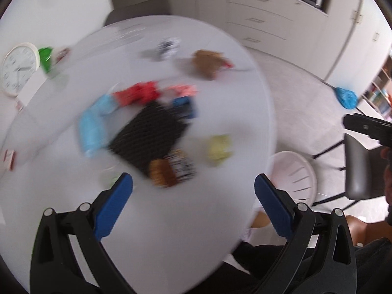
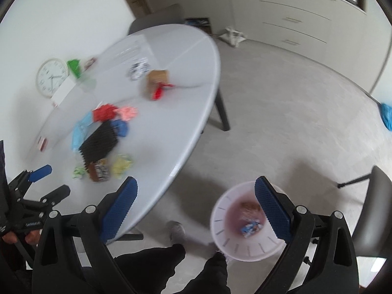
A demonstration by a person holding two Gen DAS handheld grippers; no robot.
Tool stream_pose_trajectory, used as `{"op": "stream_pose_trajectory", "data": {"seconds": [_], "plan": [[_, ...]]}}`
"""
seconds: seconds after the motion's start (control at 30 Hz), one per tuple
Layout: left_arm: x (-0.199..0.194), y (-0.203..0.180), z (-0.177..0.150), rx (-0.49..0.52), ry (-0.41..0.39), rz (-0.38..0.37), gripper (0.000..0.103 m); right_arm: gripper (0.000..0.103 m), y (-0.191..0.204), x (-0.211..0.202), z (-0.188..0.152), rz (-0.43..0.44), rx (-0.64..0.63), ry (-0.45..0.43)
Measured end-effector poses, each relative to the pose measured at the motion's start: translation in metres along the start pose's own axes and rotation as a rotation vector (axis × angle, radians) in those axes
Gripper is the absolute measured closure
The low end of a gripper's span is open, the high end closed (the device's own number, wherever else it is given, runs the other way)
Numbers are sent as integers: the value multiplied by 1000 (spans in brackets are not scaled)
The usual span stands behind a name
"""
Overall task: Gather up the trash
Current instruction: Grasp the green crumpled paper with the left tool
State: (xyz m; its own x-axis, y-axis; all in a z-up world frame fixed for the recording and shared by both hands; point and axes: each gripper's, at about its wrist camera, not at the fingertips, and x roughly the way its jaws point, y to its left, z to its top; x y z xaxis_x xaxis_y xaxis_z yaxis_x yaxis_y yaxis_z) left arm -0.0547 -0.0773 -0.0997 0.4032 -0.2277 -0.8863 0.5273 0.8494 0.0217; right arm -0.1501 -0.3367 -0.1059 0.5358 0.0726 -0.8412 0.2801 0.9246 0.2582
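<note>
Both spread wide and gripping nothing, left gripper (image 1: 193,197) hovering over the table (image 1: 171,220); right gripper (image 2: 196,202) risking clipping the bin (image 2: 229,246) rim.

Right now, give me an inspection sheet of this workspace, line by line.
Surface: round white table, much of its top bare.
Job's things: pink bin on the floor beside the table, some wrappers already inside; yellow wad, red wad, brown paper bag and other scraps on the table.
Clutter: black mesh mat, wall clock leaning at the far edge.
Grippers: left gripper open over the table, empty; right gripper open above the bin's side, empty.
Cables: nothing seen.
Surroundings: drawers, grey chair, blue mop, carpeted floor.
</note>
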Motion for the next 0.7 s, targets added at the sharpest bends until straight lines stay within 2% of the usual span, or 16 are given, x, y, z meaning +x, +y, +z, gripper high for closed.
{"op": "stream_pose_trajectory", "data": {"seconds": [0.13,0.3,0.4,0.53,0.6,0.67,0.7], "plan": [[16,43,-11,-49,29,13,8,7,44,17,2,35,-29,21],[44,71,-21,-36,64,13,11,7,85,38,0,37,-67,47],[63,82,-23,-45,89,-13,21,7,108,50,-2,30,-79,64],[85,93,-22,-71,118,-48,40,7,127,64,-3,18,-92,77],[94,93,-23,-65,130,-56,48,7,134,68,-4,6,-98,81],[100,92,-24,-55,140,-51,60,7,139,75,-3,-1,-100,84],[102,92,-25,-51,145,-51,62,7,140,78,-3,-5,-101,86]]}}
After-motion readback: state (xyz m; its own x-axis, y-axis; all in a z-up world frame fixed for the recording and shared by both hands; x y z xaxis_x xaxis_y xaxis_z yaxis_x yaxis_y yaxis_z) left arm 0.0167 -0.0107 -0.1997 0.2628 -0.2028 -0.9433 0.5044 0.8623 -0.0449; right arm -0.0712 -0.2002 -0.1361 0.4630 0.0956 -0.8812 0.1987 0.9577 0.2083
